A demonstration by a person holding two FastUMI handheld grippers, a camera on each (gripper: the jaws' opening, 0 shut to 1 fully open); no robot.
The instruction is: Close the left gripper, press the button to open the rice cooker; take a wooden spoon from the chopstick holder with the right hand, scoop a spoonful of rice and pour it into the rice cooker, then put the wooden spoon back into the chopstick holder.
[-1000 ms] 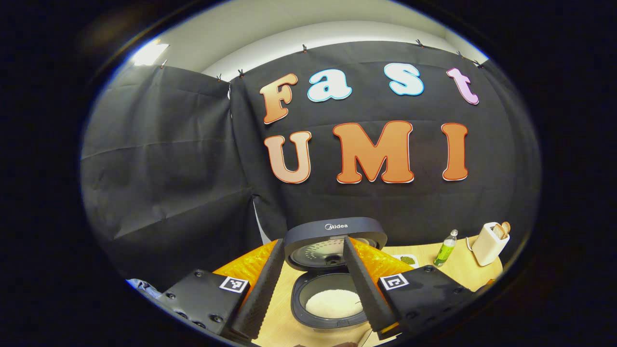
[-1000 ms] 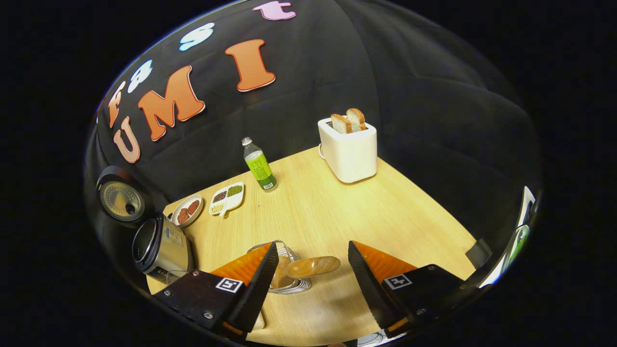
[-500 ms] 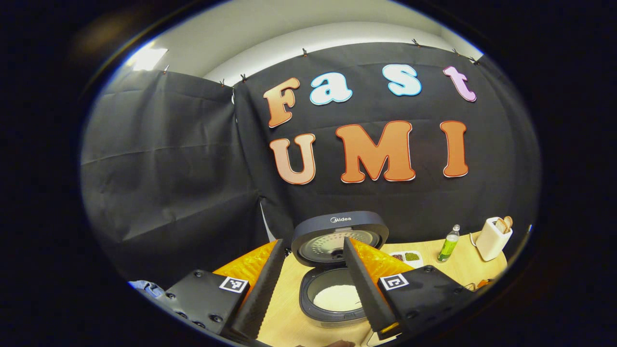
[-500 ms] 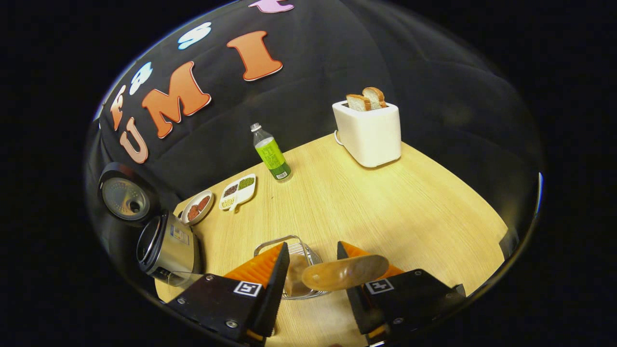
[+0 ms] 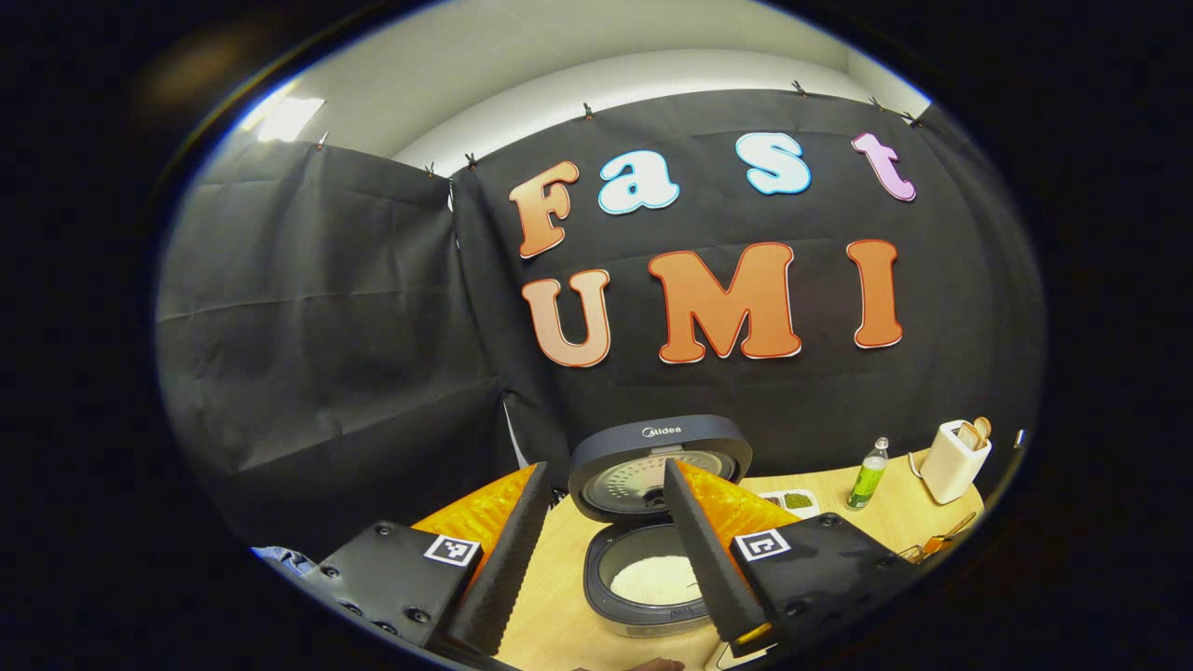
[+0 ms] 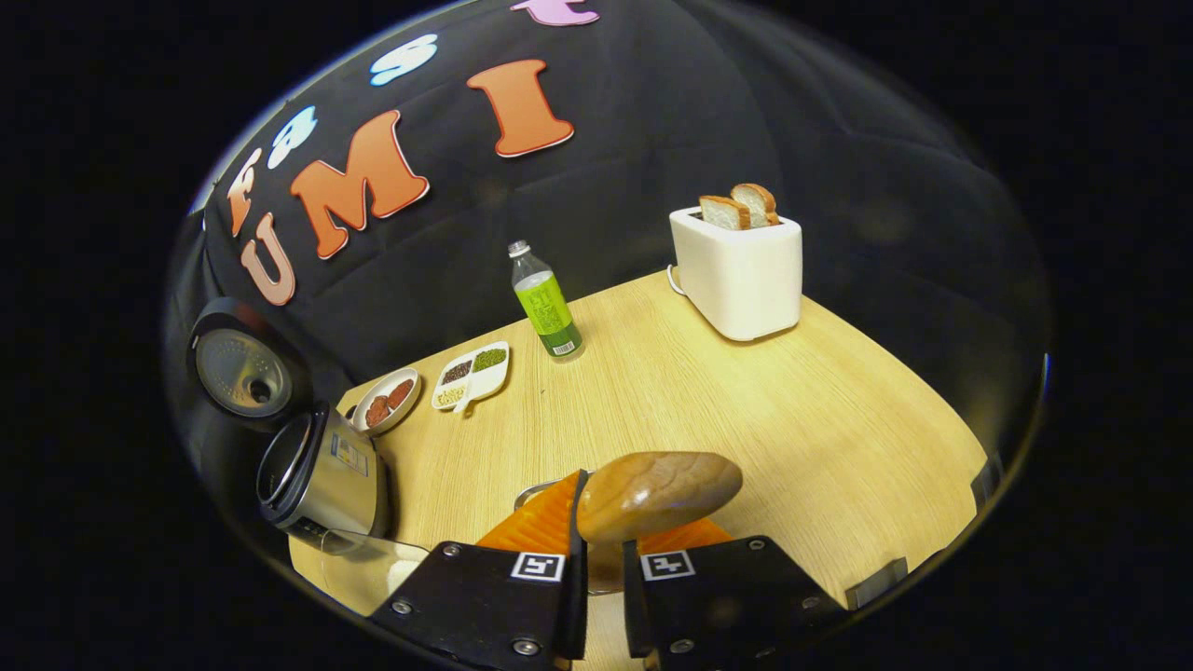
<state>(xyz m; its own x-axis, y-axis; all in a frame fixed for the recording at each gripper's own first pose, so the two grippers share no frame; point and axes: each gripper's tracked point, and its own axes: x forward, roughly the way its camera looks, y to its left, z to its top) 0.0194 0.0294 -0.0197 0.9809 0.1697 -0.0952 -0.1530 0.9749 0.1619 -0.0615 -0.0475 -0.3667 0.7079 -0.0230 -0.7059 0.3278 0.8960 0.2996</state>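
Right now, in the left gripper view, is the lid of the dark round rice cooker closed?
No, the dark round rice cooker stands open, its lid raised behind white rice in the pot.

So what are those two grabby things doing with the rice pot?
A person holds a gripper in each hand. The rice cooker is already open, with rice inside. The left gripper is open and hangs in front of it. The right gripper is shut on the wooden spoon, right above the wire chopstick holder. No scooping yet.
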